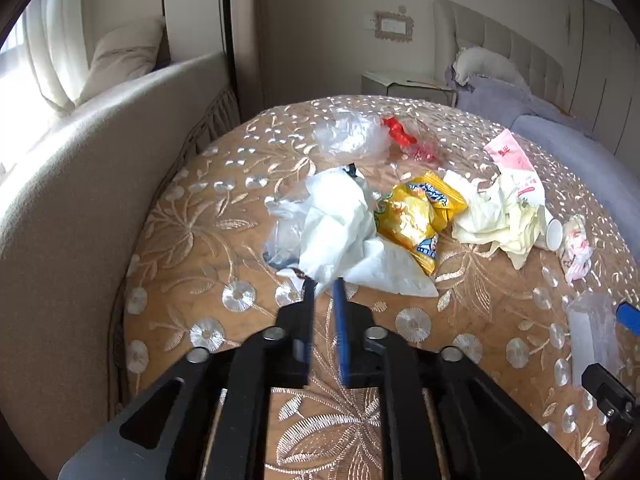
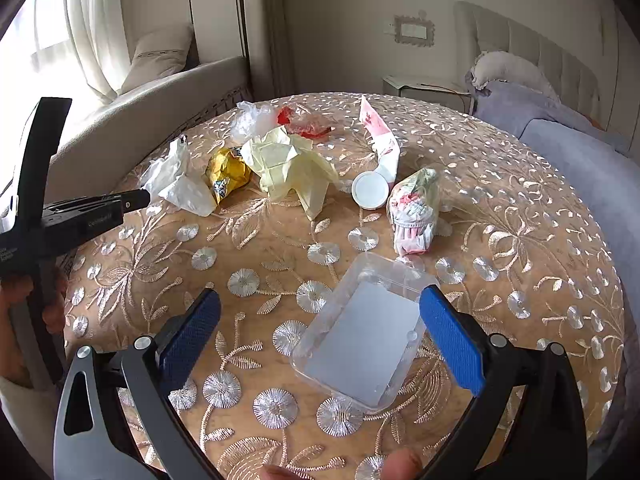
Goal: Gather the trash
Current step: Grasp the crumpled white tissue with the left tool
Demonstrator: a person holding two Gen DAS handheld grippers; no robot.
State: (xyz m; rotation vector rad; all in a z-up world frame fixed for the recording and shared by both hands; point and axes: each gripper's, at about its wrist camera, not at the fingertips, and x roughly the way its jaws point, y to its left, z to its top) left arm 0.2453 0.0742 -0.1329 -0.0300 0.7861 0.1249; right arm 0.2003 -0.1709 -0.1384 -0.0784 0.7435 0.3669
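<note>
Trash lies on a round table with a tan embroidered cloth [image 1: 192, 240]. My left gripper [image 1: 324, 284] has its jaws nearly closed, with the tips at the near edge of a crumpled white plastic bag [image 1: 340, 224]; a firm grip is not clear. Right of the bag lie a yellow snack wrapper [image 1: 416, 216] and crumpled pale yellow paper [image 1: 496, 216]. My right gripper [image 2: 320, 300] is open, its blue pads on either side of a clear plastic tray [image 2: 364, 332] that lies on the cloth. The left gripper also shows in the right wrist view [image 2: 138, 199], at the white bag [image 2: 180, 180].
Farther back lie a clear bag [image 2: 252, 118], a red wrapper [image 2: 304, 122], a pink-and-white pouch [image 2: 380, 136], a white round lid [image 2: 370, 190] and a pink-white packet [image 2: 414, 212]. A beige sofa [image 1: 80, 160] stands left of the table, a bed [image 2: 580, 152] right.
</note>
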